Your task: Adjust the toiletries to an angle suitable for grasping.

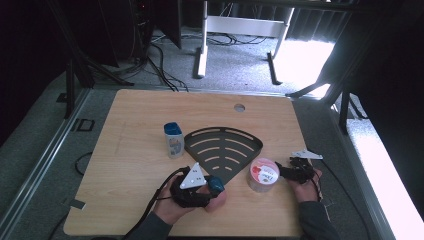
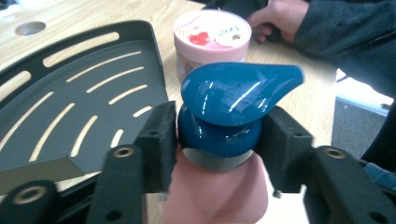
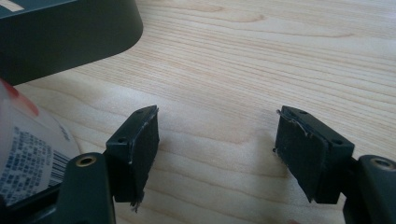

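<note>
Lying across the wooden worktop (image 1: 140,150) is a dark slotted corner rack (image 1: 223,145); just off its near tip, the left gripper (image 1: 207,189) is clamping its jaws on the pink pump bottle's (image 2: 219,196) blue collar, while the right gripper (image 1: 287,171) is resting released beside the pink tub (image 1: 263,174).

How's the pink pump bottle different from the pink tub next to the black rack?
The pump bottle has a glossy blue pump head and sits between the left gripper's jaws; the tub is squat, has a flat printed lid and stands free beside the open right gripper. Both have pink bodies and stand upright on the table.
</note>
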The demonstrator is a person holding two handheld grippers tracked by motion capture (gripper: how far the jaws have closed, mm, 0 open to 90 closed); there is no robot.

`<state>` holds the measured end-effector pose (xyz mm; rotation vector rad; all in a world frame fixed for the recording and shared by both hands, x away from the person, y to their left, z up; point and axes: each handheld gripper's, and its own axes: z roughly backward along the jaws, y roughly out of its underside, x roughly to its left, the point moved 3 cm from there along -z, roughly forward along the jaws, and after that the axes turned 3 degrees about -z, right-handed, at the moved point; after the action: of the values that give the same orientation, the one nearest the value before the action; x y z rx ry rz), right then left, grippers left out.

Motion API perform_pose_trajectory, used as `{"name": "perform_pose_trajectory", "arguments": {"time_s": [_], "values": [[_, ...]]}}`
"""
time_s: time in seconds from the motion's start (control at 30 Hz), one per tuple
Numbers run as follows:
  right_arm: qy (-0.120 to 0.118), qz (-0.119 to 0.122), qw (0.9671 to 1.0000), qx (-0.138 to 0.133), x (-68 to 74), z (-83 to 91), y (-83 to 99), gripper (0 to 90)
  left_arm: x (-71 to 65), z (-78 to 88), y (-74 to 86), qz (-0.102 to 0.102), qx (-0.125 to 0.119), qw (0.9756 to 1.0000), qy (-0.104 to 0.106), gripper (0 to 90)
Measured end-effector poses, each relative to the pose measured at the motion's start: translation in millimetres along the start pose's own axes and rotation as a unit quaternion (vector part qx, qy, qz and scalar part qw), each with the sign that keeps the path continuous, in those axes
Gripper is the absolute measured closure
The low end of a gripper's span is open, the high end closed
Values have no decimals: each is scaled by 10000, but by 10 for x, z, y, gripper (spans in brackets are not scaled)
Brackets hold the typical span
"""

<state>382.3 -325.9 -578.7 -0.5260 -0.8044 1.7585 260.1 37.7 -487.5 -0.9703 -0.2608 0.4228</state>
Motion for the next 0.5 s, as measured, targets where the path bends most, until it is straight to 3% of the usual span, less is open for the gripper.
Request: {"name": "perform_pose_trajectory", "arguments": {"time_s": [0.27, 0.5], "values": [[-1, -2, 10000, 2, 0, 0, 0, 298, 28, 48, 3, -41, 90, 9999, 110, 523], [-3, 0, 10000, 2, 0, 0, 0, 298, 87, 130, 21, 37, 155, 9997, 167, 522]]}}
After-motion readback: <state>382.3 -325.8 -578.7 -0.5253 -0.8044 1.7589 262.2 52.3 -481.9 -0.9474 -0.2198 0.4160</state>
